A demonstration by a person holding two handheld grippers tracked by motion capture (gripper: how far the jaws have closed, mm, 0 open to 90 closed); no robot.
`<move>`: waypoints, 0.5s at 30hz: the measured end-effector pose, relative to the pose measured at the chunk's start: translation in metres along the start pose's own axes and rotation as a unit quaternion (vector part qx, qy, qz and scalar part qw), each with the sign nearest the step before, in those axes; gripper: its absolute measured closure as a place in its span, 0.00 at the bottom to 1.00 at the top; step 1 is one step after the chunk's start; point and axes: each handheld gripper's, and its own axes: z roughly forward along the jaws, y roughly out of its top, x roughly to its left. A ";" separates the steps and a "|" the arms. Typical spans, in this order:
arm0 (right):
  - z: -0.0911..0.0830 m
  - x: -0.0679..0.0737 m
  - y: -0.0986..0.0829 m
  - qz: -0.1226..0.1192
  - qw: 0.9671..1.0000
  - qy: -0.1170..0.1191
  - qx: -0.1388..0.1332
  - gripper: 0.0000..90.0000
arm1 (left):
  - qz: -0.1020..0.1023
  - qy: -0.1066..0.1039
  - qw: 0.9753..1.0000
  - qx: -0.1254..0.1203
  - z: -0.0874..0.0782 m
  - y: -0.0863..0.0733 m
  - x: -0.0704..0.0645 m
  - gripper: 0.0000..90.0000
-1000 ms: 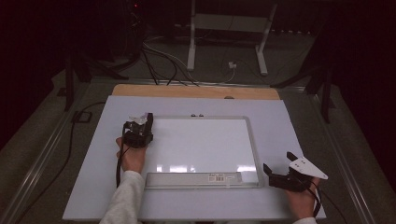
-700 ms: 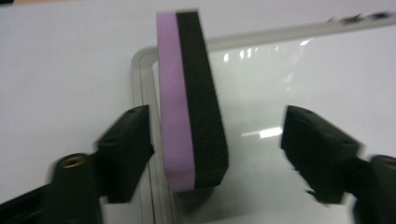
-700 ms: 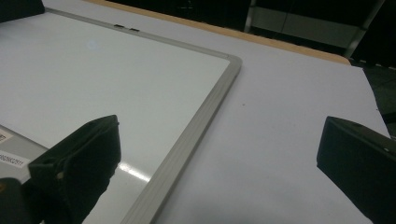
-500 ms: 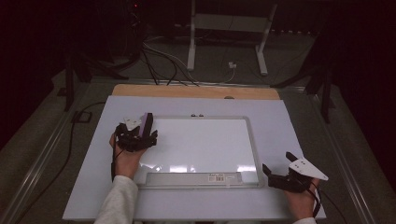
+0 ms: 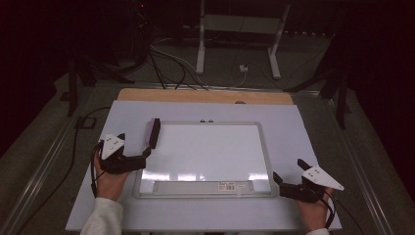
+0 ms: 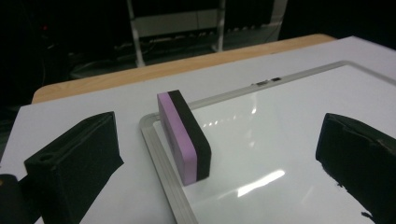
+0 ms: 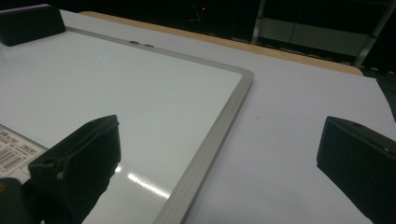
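Note:
A whiteboard [image 5: 210, 152] lies flat in the middle of the white table. A purple-and-black eraser [image 5: 153, 133] stands on its long edge at the board's far left corner. My left gripper [image 5: 134, 145] is open, just nearer and to the left of the eraser, not touching it. In the left gripper view the eraser [image 6: 184, 137] stands upright on the whiteboard [image 6: 289, 126], ahead of the open left gripper [image 6: 219, 123]. My right gripper [image 5: 288, 169] rests open off the board's near right corner. Its own view shows the right gripper [image 7: 220, 126] over the whiteboard's frame [image 7: 219, 130], with the eraser [image 7: 30, 23] far off.
A pen tray with a barcode label [image 5: 230, 186] runs along the board's near edge. The table's wooden far edge [image 5: 205, 96] borders the white sheet. Beyond it, cables [image 5: 166, 63] and a stand's legs [image 5: 274, 54] lie on the dark floor.
My left gripper has opened and drawn back toward the near left, leaving the eraser standing on the board's far left corner. The right gripper has stayed put.

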 end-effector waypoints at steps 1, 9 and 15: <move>0.000 0.000 0.000 0.001 1.000 0.002 -0.001 0.00 | 0.000 0.000 1.000 0.000 0.000 0.000 0.000 0.01; -0.001 0.004 0.002 0.004 1.000 0.010 -0.009 0.00 | 0.019 0.000 1.000 -0.025 -0.030 -0.018 -0.003 0.01; -0.002 0.005 0.002 0.001 1.000 0.014 -0.014 0.00 | 0.015 -0.003 0.999 -0.041 -0.041 -0.022 -0.004 0.01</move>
